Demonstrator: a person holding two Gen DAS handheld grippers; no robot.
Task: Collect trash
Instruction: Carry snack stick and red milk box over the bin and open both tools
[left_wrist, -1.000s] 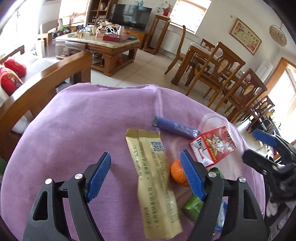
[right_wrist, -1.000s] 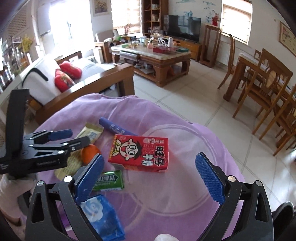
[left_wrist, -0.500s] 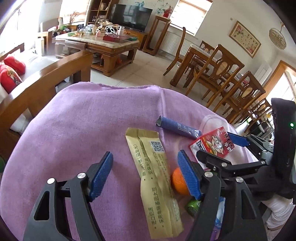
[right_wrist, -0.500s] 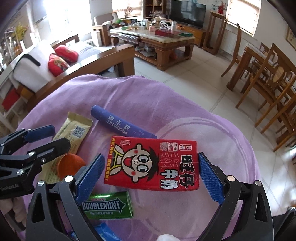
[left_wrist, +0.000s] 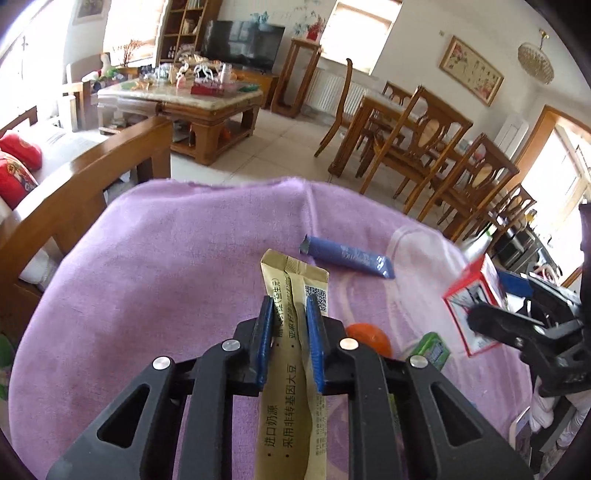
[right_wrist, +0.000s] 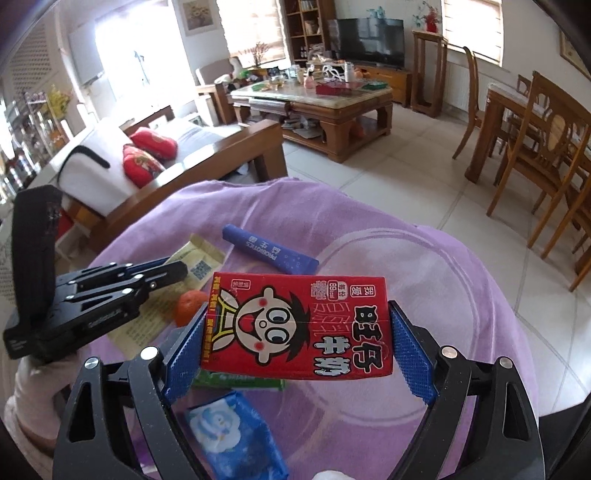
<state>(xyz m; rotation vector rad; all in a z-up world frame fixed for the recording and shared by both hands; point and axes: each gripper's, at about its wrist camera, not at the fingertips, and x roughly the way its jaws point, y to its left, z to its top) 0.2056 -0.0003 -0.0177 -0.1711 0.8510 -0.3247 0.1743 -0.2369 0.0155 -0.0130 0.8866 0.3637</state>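
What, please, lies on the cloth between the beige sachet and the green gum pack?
An orange ball-like item lies between the beige sachet and the green gum pack, seen best in the left wrist view.

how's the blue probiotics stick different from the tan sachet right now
The blue probiotics stick lies free on the purple cloth; the tan sachet is pinched between the pads of the left gripper. The stick is narrow, dark blue and rolled round; the sachet is broader, flat and pale gold with a QR code. The stick lies crosswise in the left wrist view; the sachet runs lengthwise along the fingers. Both are long printed packets.
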